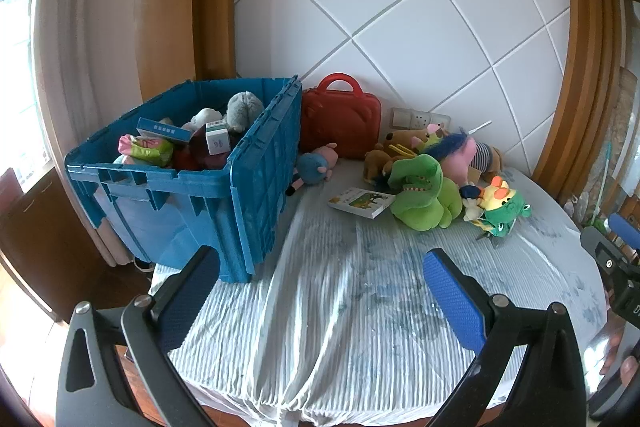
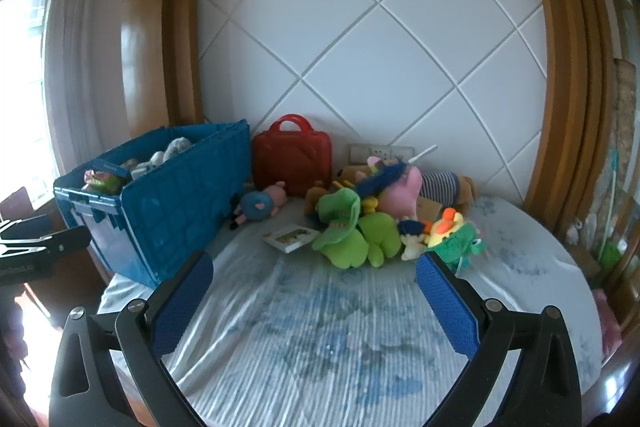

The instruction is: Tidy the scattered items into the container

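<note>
Right wrist view: right gripper (image 2: 314, 277) gaping, empty, with the green plush (image 2: 352, 235) dead ahead, crate (image 2: 188, 203) off left.

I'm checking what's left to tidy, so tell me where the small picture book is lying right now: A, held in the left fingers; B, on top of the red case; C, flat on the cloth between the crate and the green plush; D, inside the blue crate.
C: the picture book lies flat on the cloth, between the blue crate and the green plush.
</note>
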